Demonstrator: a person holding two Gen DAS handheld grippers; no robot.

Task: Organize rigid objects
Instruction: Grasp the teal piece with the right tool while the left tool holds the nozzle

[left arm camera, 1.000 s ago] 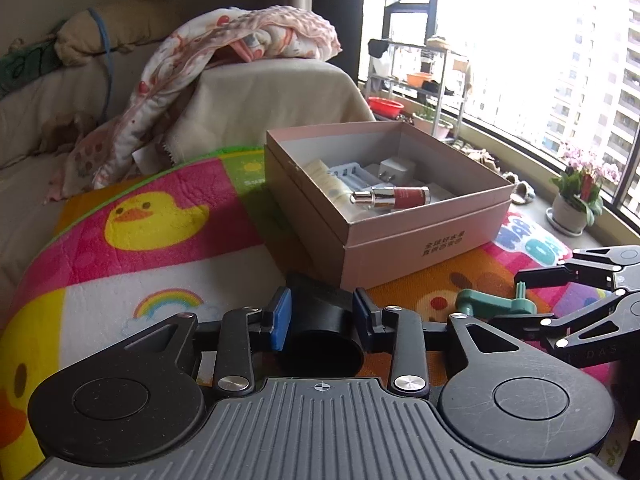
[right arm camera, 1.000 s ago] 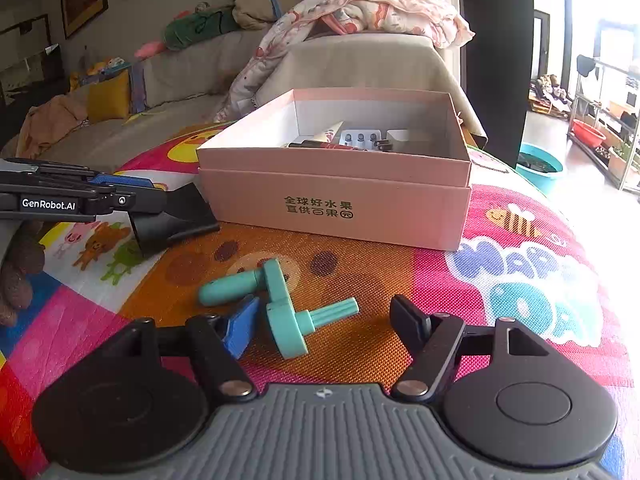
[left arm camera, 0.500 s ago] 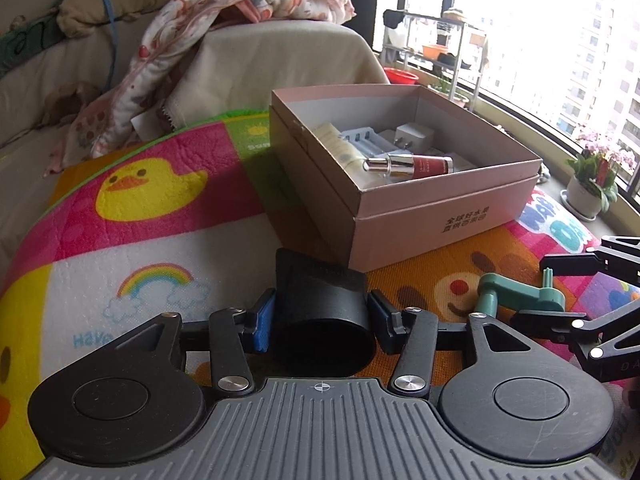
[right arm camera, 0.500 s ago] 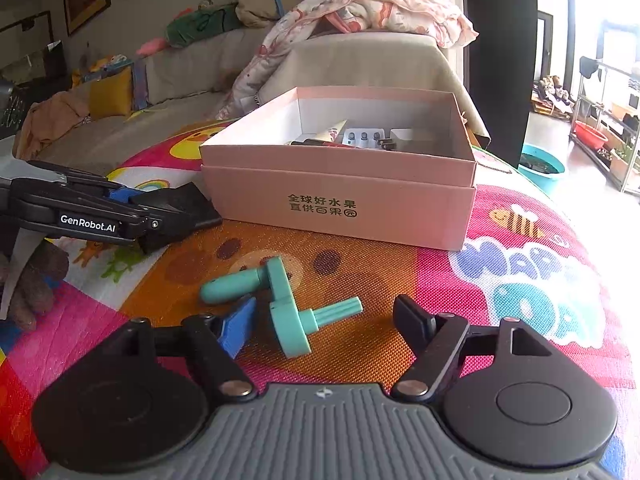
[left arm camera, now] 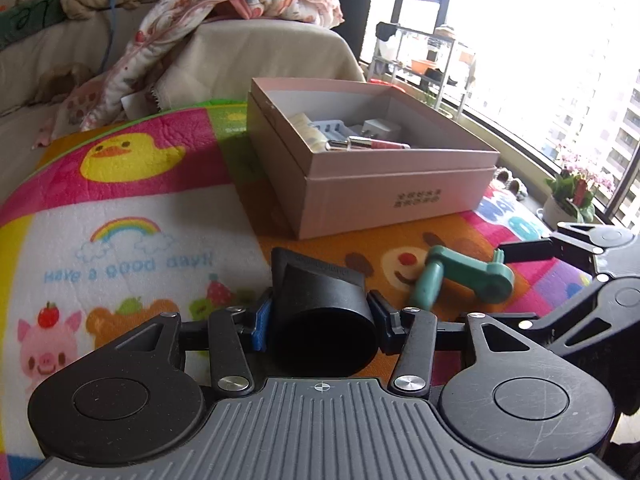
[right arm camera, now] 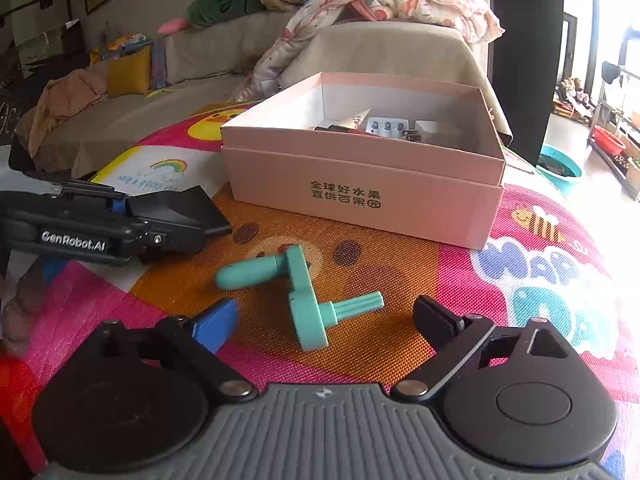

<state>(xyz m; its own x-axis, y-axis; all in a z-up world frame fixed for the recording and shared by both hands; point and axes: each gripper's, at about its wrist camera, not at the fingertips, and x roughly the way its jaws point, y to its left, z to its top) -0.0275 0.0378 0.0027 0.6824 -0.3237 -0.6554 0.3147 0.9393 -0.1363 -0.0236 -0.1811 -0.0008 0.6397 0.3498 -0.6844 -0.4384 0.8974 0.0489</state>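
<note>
My left gripper (left arm camera: 320, 314) is shut on a black hair-dryer nozzle (left arm camera: 320, 308), held just above the colourful play mat; it also shows in the right wrist view (right arm camera: 176, 210). A teal plastic crank handle (right arm camera: 304, 298) lies on the mat in front of my right gripper (right arm camera: 324, 320), which is open with a finger on each side of it, not touching. The crank also shows in the left wrist view (left arm camera: 460, 278). An open pink box (right arm camera: 360, 196) holding several small items stands behind; it also shows in the left wrist view (left arm camera: 384, 188).
The play mat (left arm camera: 132, 240) covers the surface. A sofa with a draped blanket (right arm camera: 384, 4) stands behind the box. A window ledge with a potted plant (left arm camera: 572, 196) is at the right.
My left gripper has lifted and moved forward with the nozzle toward the box. My right gripper has stayed open around the teal crank, shifting only slightly.
</note>
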